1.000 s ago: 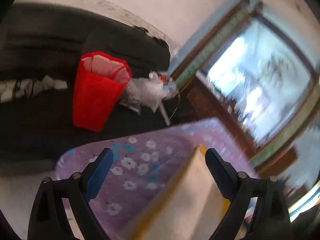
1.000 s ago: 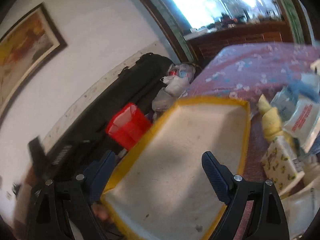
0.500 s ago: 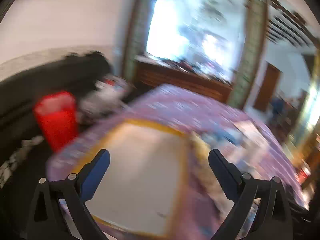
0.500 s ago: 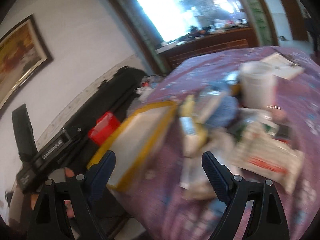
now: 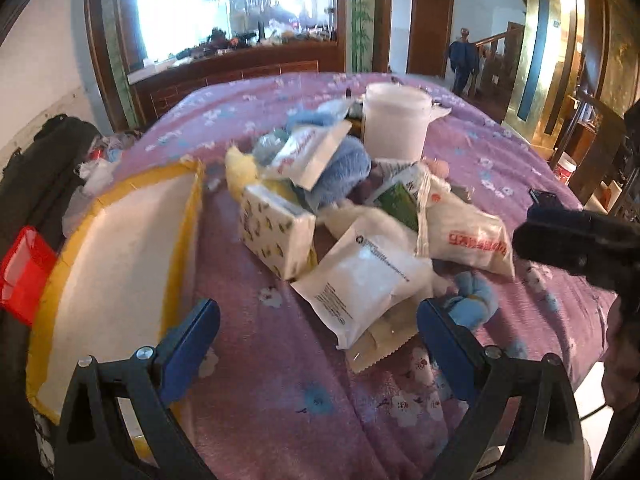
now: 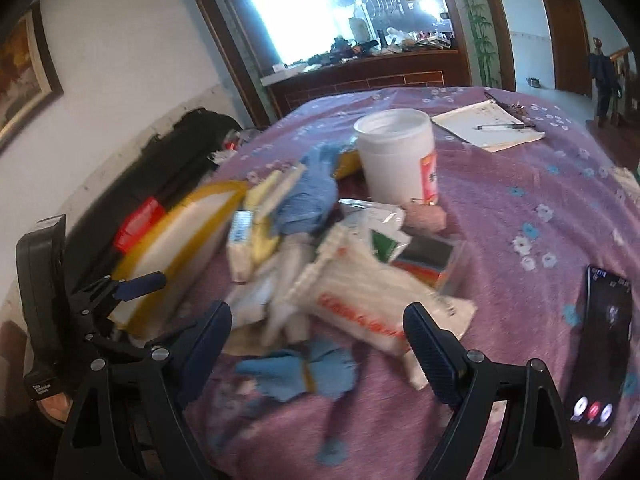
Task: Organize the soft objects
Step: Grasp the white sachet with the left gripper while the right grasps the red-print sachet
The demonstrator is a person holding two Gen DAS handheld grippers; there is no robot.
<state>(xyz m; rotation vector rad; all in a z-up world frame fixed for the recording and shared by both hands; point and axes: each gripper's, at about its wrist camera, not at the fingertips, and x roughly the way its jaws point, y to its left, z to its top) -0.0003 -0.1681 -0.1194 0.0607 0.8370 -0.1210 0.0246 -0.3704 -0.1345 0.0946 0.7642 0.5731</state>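
Both grippers, left gripper (image 5: 318, 344) and right gripper (image 6: 316, 344), hang wide apart and empty over the pile of packets (image 5: 368, 232) (yellow-edged tray (image 5: 120, 248) beside it).

Left gripper (image 5: 318, 340) hangs wide open over the purple flowered tablecloth (image 5: 280, 392), nothing in it. Ahead sits a heap of white plastic packets (image 5: 364, 280), a blue fluffy towel (image 5: 344, 164) and a white round tub (image 5: 394, 120); yellow-rimmed white tray (image 5: 120, 240) just left.

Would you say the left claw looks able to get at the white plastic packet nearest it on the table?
Probably yes: the left claw is open, and the white packet lies on top of the pile, just ahead, with nothing between them.
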